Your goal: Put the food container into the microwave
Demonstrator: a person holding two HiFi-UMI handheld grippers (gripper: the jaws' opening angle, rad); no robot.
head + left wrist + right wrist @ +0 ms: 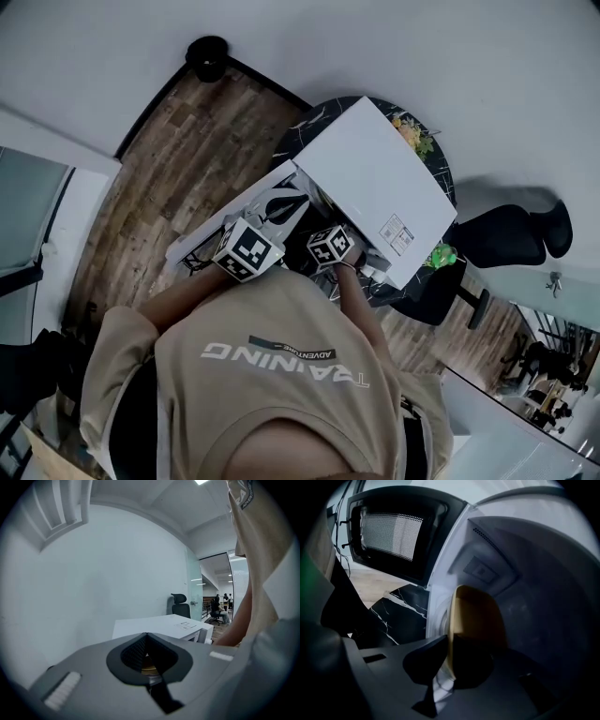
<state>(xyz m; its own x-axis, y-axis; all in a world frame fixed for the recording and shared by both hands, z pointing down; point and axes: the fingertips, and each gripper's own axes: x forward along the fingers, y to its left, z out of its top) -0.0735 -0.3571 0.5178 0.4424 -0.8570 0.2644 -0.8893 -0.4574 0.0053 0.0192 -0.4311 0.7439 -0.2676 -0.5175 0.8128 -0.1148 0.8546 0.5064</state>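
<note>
A person in a beige shirt [281, 375] stood over a white microwave [384, 187] on a black marbled table [401, 609], a claw in each hand.

At left, the left claw [146, 637] was held up beside the oven with its jaws brought together at the tips. It gripped nothing that could be named: only a tan patch showed in the hollow behind them, and what it was could not be told. The open door [393, 531] hung off to that side, its mesh window facing out.

To the right, the right claw [449, 653] was clamped tight on the edge of the tan food container [476, 616], one jaw on either side of its wall. The container sat at the mouth of the grey cavity [543, 597], apparently carried rather than set down.

The step in hand appeared to be the placing. Done well, it would mean keeping the container level, easing it deeper toward the middle of the cavity floor, and letting go only once its base rested there. The claw would then draw straight back, clear of the frame. The left claw would do best kept out of the door's swing.
</note>
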